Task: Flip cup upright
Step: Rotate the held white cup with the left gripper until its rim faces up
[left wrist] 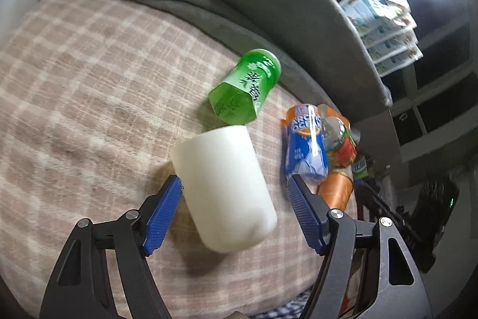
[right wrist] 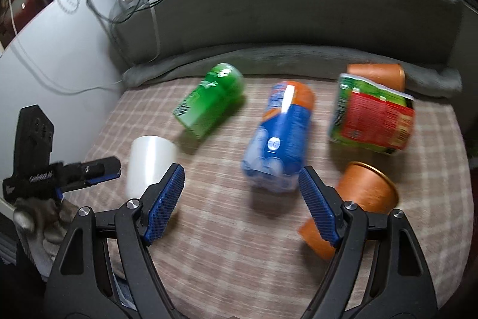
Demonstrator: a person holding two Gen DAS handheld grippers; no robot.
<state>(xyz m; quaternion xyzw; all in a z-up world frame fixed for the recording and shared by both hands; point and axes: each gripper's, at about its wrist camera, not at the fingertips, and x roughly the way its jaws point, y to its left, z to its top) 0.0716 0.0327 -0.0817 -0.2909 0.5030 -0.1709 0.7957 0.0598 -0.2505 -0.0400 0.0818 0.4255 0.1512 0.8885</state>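
Observation:
A white plastic cup stands mouth down on the checked blanket. My left gripper is open, its blue fingers on either side of the cup; the left finger looks close to the cup wall, the right one stands apart. The cup also shows in the right wrist view, with the left gripper's tip beside it at the left edge. My right gripper is open and empty above the blanket, near a blue packet.
A green bottle lies behind the cup. A blue and orange packet, a red and green packet and two orange cups lie to the right. A grey padded backrest rims the far side.

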